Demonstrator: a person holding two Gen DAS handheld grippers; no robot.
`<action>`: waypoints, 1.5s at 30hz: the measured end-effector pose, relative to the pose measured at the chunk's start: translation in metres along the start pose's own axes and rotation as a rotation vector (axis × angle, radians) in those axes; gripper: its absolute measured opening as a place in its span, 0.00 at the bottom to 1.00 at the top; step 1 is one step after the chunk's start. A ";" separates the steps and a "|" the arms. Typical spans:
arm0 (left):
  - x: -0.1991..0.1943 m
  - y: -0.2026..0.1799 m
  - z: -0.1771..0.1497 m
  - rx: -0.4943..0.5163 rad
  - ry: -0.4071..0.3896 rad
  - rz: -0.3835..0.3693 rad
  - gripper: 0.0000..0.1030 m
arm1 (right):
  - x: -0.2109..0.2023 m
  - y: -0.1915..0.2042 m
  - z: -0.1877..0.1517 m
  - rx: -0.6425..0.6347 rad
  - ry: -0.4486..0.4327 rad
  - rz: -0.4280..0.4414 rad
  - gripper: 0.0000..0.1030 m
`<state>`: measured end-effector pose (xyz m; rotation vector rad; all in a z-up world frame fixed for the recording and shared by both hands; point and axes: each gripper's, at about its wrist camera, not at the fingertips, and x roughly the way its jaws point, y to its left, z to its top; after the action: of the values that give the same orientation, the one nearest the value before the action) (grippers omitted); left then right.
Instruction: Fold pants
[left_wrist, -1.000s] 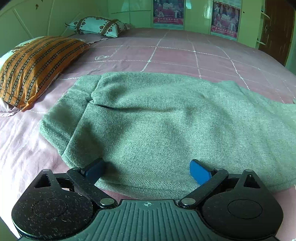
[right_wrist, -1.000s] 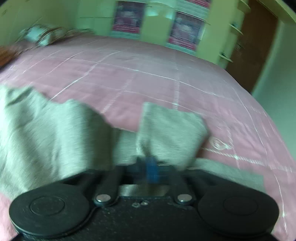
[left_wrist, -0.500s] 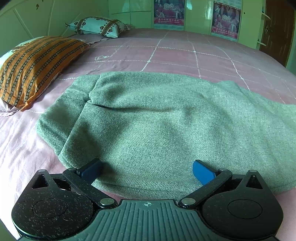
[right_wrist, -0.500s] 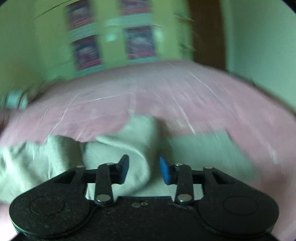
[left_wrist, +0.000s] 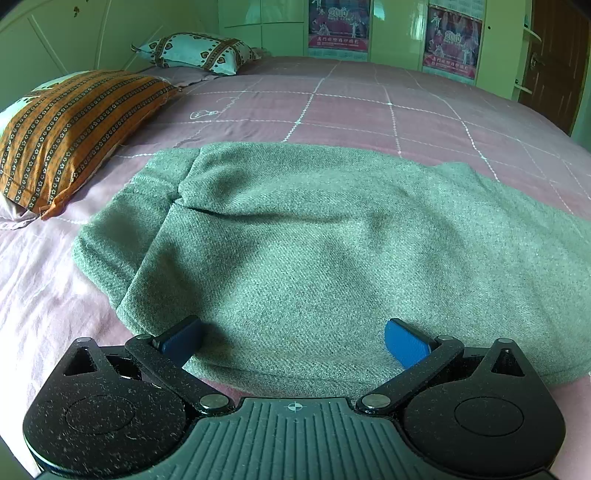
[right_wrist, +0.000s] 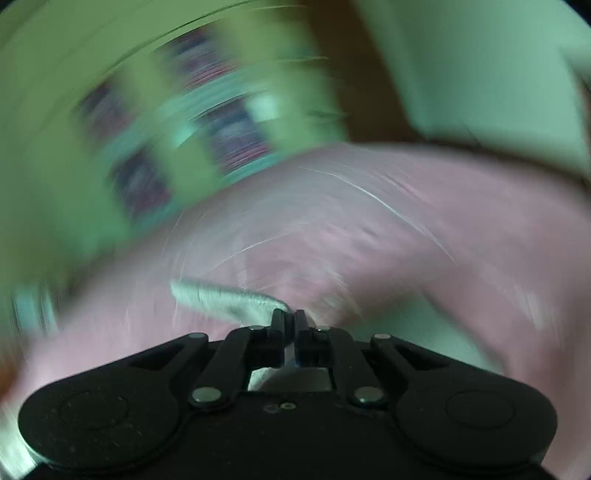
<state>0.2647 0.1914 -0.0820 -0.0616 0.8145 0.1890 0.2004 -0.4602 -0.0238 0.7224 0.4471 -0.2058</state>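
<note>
Grey-green pants (left_wrist: 332, 240) lie spread across the pink bed, waist end at the left with one layer folded over another. My left gripper (left_wrist: 291, 338) hovers over their near edge, jaws wide apart, blue pads (left_wrist: 404, 345) on either side of the cloth without pinching it. The right wrist view is badly smeared by motion. My right gripper (right_wrist: 290, 321) has its jaws together, and a strip of the pants' fabric (right_wrist: 225, 297) runs out leftward from the fingertips above the pink sheet.
The pink checked bed sheet (left_wrist: 369, 103) stretches far beyond the pants. An orange striped pillow (left_wrist: 70, 125) lies at the left and a white patterned pillow (left_wrist: 195, 53) behind it. Green cupboards with posters (left_wrist: 338, 26) and a brown door (left_wrist: 554, 66) stand at the back.
The right gripper opened around the fabric half a second ago and has shut on it again, rolling and swinging across the bed. The left gripper stays put, jaws a touch wider.
</note>
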 end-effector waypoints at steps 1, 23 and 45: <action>0.000 0.000 0.000 -0.001 0.000 0.000 1.00 | 0.006 -0.022 -0.008 0.063 0.038 -0.028 0.00; -0.001 0.000 0.000 -0.003 -0.001 -0.003 1.00 | 0.012 -0.113 -0.021 0.324 0.089 -0.042 0.13; -0.012 0.002 0.002 -0.013 -0.020 -0.026 1.00 | -0.011 -0.103 -0.010 0.164 -0.021 -0.029 0.09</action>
<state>0.2572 0.1922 -0.0718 -0.0820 0.7920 0.1699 0.1534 -0.5286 -0.0859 0.8738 0.4239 -0.2792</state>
